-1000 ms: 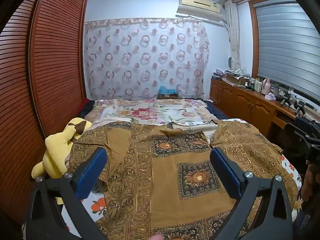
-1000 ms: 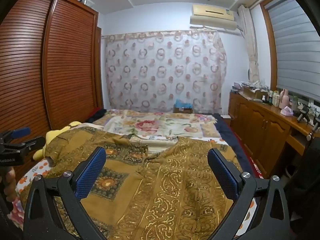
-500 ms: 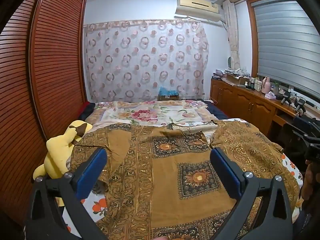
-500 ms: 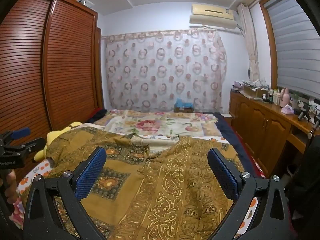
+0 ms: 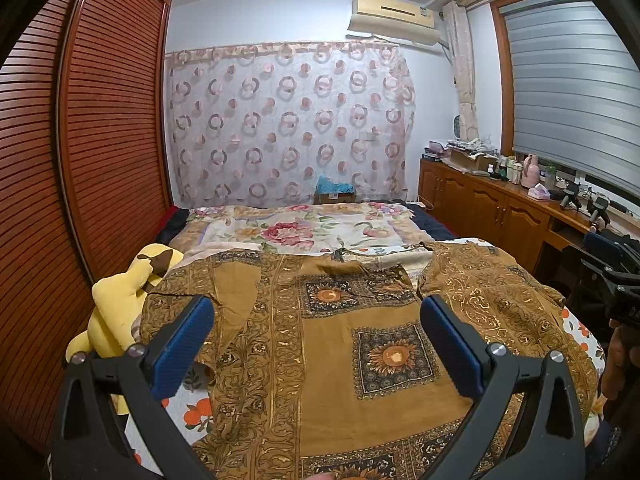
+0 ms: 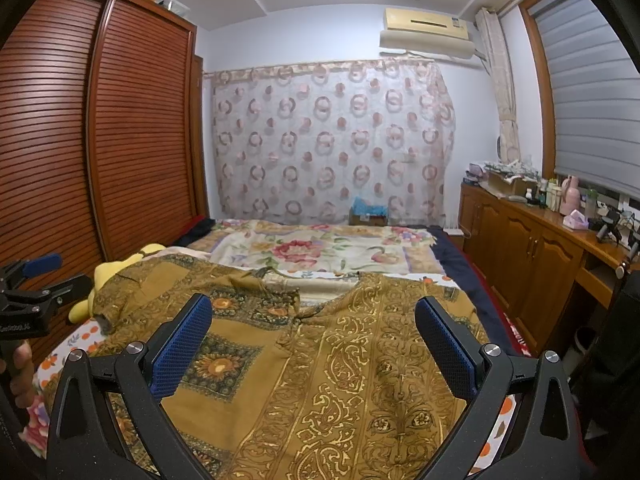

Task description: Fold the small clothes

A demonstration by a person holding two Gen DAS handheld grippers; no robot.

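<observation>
On the bed (image 5: 192,400) lies a spread brown patterned garment (image 5: 340,360), both tongs, left (image 5: 316,344) and right (image 6: 312,344), released above it.

Only a partial white word, too blurred to read, on the left hand-held gripper (image 6: 24,326).

The shirt (image 5: 328,360) was matt brown cloth with shiny gold print. Both grippers (image 5: 316,344) (image 6: 312,344) were matt black plastic with dimpled blue pads (image 5: 182,344). Left of the shirt, the toy (image 5: 116,308) was soft plush, the wardrobe (image 5: 112,128) slatted glossy wood.
</observation>
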